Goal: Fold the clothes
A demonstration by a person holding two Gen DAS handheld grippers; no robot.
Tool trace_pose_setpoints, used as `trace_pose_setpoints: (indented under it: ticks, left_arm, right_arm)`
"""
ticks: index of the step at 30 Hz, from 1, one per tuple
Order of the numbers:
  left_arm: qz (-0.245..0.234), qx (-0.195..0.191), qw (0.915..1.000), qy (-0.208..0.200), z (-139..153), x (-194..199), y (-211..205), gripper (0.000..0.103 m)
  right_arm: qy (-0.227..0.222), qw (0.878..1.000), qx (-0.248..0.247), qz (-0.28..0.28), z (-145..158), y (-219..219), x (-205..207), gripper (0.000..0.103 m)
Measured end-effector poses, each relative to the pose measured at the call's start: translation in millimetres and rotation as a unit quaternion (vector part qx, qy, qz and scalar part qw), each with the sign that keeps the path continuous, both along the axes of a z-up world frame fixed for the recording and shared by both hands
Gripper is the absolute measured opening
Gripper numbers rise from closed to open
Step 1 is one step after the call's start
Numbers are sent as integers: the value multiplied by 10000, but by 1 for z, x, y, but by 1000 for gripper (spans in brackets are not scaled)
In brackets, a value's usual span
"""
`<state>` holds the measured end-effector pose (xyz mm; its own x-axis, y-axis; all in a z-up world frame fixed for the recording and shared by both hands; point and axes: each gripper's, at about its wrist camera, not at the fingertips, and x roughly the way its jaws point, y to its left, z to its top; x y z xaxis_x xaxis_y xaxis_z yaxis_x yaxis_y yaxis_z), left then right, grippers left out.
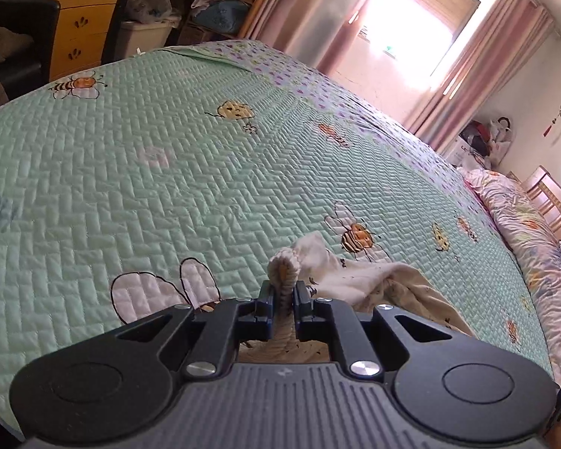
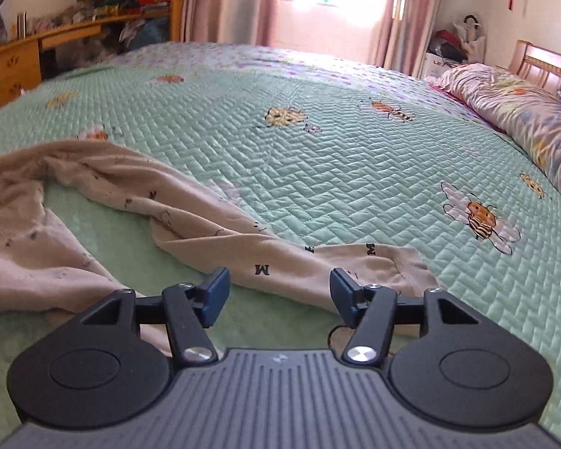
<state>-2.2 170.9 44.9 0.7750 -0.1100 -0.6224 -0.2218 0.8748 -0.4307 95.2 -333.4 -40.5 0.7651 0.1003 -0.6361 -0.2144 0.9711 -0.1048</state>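
A cream garment (image 2: 190, 217) with small dark letters lies crumpled on the green quilted bedspread (image 2: 318, 157), stretching from the left edge to a cuff near the middle. My right gripper (image 2: 278, 286) hovers over that narrow end with its jaws wide apart and no cloth pinched between the blue pads (image 2: 217, 292). In the left wrist view my left gripper (image 1: 283, 292) is shut on a bunched ribbed edge of the garment (image 1: 284, 262). The rest of the cloth (image 1: 374, 280) trails off to the right on the bedspread (image 1: 168, 172).
A floral duvet (image 2: 512, 112) is heaped along the right side against the wooden headboard (image 2: 542, 63). A wooden desk with drawers (image 1: 80, 26) and cluttered shelves stand beyond the bed's far left. Pink curtains (image 1: 478, 75) frame a bright window.
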Motion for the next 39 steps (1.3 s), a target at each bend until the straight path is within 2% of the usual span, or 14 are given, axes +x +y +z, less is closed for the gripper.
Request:
trace_pose_setpoints:
  ticks: [7, 9, 12, 15, 17, 19, 22, 23, 25, 27, 29, 33, 36, 39]
  left_arm:
    - [198, 102, 9994, 271, -1, 33, 13, 11]
    - [234, 212, 9989, 358, 5, 54, 17, 11]
    - [263, 345, 9985, 349, 21, 86, 19, 11]
    - [277, 438, 9984, 216, 44, 119, 17, 11]
    - [291, 444, 9986, -15, 64, 143, 11, 11]
    - [349, 463, 9980, -249, 82, 168, 4, 11]
    - [488, 556, 9968, -298, 85, 205, -8, 11]
    - [471, 575, 9969, -256, 82, 217, -13, 13]
    - [324, 868, 9955, 196, 57, 237, -25, 24]
    - [271, 1287, 9887, 717, 29, 249, -37, 25]
    - [111, 1143, 9887, 964, 4, 238, -34, 25]
    - [-215, 884, 9920, 875, -17, 188, -31, 25]
    - [-445, 1142, 9884, 893, -23, 152, -36, 26]
    - [-595, 1388, 9814, 1182, -27, 136, -34, 27]
  right_arm:
    - [349, 9991, -134, 188, -20, -5, 34, 69]
    - [470, 9986, 248, 70, -16, -13, 45, 25]
    - [437, 9973, 550, -192, -4, -23, 64, 12]
    - [-133, 9972, 436, -599, 25, -34, 85, 11]
    - [-922, 9921, 202, -825, 56, -39, 92, 10]
    - [-1600, 9810, -134, -1093, 82, -40, 99, 9]
    - [-2072, 9602, -966, -1605, 93, -35, 113, 3]
    - [-1993, 9553, -1254, -1790, 88, -34, 120, 4]
    - [-1195, 9588, -1593, -2023, 66, -41, 138, 4]
    - [-432, 9647, -1426, -2173, 40, -56, 143, 12]
    - [68, 9762, -690, -2057, 19, -74, 130, 12]
    - [128, 9845, 520, -1671, 9, -89, 71, 18]
    - [33, 9826, 818, -1667, 12, -91, 30, 38]
    - [284, 9774, 1313, -1630, 14, -93, 13, 44]
